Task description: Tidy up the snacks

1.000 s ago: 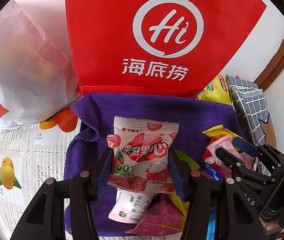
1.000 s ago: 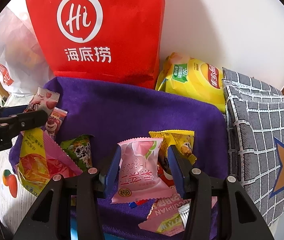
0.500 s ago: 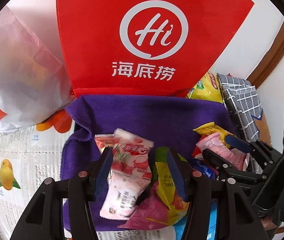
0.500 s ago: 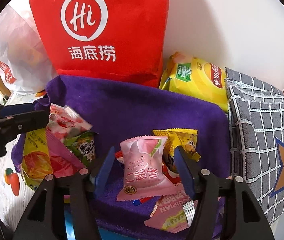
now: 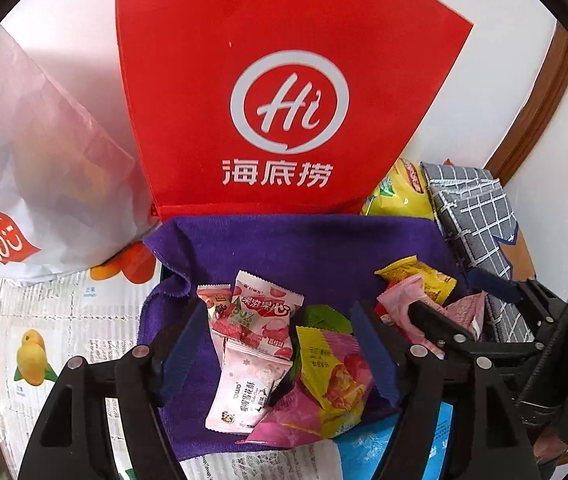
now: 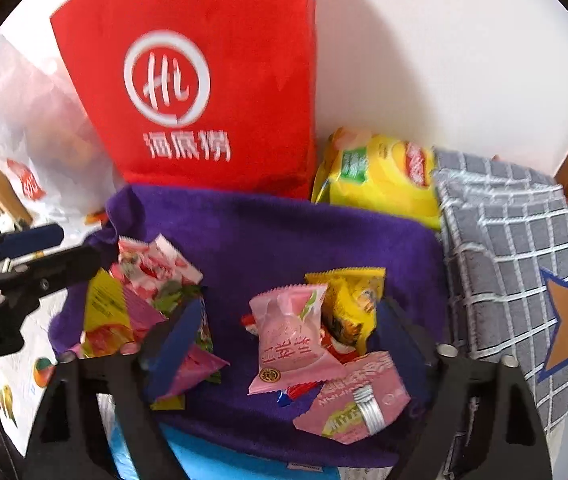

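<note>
Purple cloth [image 5: 292, 248] before the red bag [image 5: 284, 80] carries your snacks: left gripper [image 5: 284, 344] opening, nothing pinched, over the strawberry packet [image 5: 259, 312]; right gripper [image 6: 288, 340] opening around the loose pink peach packet [image 6: 288, 340] on the cloth.

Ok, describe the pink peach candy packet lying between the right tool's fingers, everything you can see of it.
The pink pillow-shaped plastic candy packet is puffy, with crimped zigzag ends, red characters, a peach picture near its top and a small round gold logo at the bottom. It lies loose and tilted on the purple fleece cloth, overlapping a yellow wrapped snack and a flat pink sachet. The right tool is opening; its blue pads stand clear of the packet.
</note>
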A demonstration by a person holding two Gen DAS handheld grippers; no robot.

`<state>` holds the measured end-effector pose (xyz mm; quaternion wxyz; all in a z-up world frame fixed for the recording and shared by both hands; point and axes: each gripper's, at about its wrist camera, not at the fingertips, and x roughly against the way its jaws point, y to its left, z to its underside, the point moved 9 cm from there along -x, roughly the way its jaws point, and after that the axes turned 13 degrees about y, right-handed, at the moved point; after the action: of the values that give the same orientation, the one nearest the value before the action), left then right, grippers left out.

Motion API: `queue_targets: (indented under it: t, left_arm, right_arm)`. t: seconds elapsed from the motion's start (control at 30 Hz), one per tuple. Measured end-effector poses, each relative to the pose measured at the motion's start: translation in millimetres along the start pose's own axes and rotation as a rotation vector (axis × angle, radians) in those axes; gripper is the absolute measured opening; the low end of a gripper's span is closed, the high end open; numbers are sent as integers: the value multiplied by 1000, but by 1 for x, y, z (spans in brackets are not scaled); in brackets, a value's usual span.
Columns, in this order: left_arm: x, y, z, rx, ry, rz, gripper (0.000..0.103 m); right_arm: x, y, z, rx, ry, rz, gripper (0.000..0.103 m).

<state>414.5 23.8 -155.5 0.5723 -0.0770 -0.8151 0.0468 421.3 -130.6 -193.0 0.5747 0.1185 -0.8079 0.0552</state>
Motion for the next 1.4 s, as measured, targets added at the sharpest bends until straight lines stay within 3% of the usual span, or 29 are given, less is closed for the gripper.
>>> queue_targets:
  t: [0.17, 0.57, 0.77, 1.1, 1.4]
  left_arm:
    - [11, -4, 1, 0, -13, 1, 73]
    - [59, -23, 18, -30, -76, 16, 73]
    - [86, -33, 49, -66, -103, 16, 74]
    - [132, -44, 113, -42, -178, 2, 88]
    - [160, -66, 173, -39, -230, -19, 93]
  right_arm:
    - [22, 3, 0, 13, -42, 45, 93]
    - [89, -1, 24, -42, -106, 42, 93]
    - [114, -5, 51, -102, -114, 51, 93]
    - [164, 4, 111, -116, -181, 55, 93]
    - [209, 0, 172, -129, -247, 71, 93]
